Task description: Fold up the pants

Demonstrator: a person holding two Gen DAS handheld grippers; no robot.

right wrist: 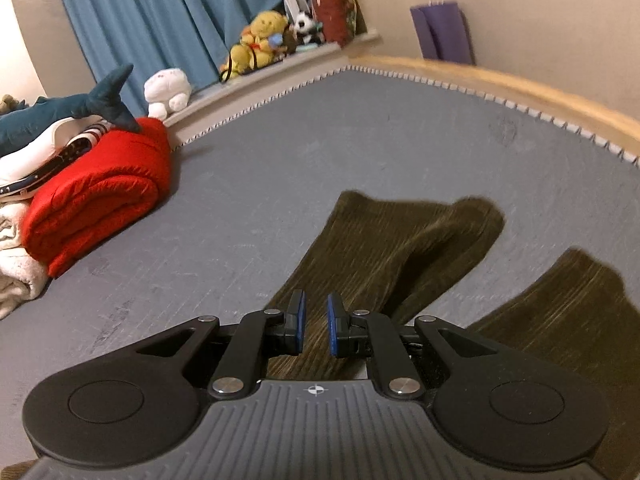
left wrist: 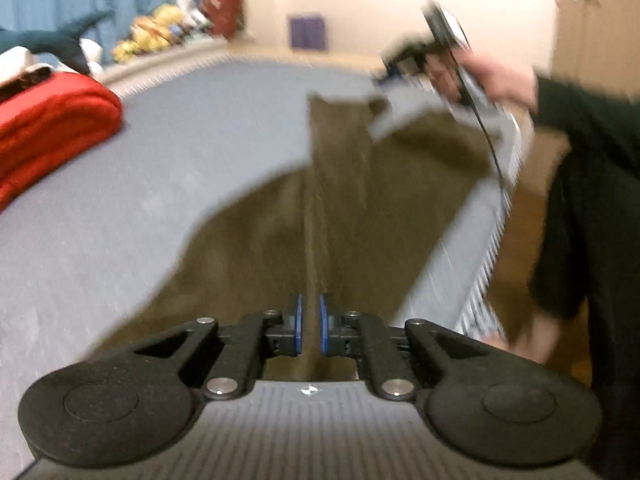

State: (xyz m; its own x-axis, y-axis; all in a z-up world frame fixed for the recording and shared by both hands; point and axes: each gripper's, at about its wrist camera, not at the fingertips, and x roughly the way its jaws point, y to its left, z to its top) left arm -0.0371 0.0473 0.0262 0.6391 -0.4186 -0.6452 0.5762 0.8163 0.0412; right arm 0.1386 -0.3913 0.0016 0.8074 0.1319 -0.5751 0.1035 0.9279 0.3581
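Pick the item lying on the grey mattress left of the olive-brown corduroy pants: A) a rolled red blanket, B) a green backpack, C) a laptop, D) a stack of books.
A: a rolled red blanket lies on the grey mattress, left of and apart from the olive-brown corduroy pants.

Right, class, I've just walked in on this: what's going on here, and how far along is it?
A person with a gripper in each hand is folding dark olive pants on a grey bed. The left gripper is shut on a raised ridge of the cloth, lifting it. The right gripper is over one leg near the cuffs, fingers slightly apart; whether it grips cloth is unclear. The two legs lie spread apart, so no fold is done yet. A rolled red blanket sits aside.
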